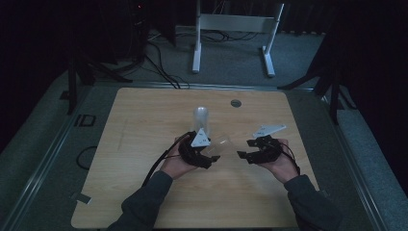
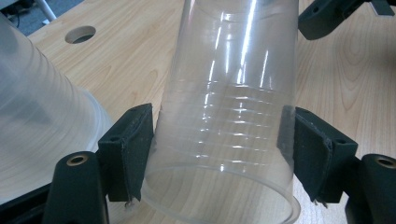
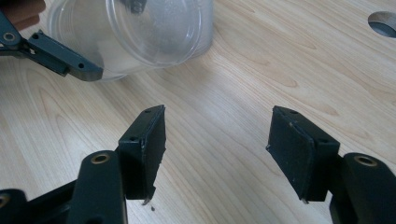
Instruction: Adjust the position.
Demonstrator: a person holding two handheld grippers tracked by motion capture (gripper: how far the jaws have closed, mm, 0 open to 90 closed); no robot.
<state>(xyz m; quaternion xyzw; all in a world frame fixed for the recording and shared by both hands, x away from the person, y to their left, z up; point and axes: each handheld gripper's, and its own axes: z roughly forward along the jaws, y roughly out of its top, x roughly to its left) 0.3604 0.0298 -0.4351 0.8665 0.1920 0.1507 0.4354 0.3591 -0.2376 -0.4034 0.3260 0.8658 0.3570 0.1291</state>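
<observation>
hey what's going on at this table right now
A person at a wooden table has tongs in each hand. The left tongs are clamped on a clear plastic cup, lying tilted over the table. A stack of similar cups stands just behind it. The right tongs are open with nothing between the jaws, pointing toward the held cup.

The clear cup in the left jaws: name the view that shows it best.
The left gripper view: the clear cup fills it, pads pressing both sides. The high view shows a faint shape; the right gripper view shows its round end.
</observation>
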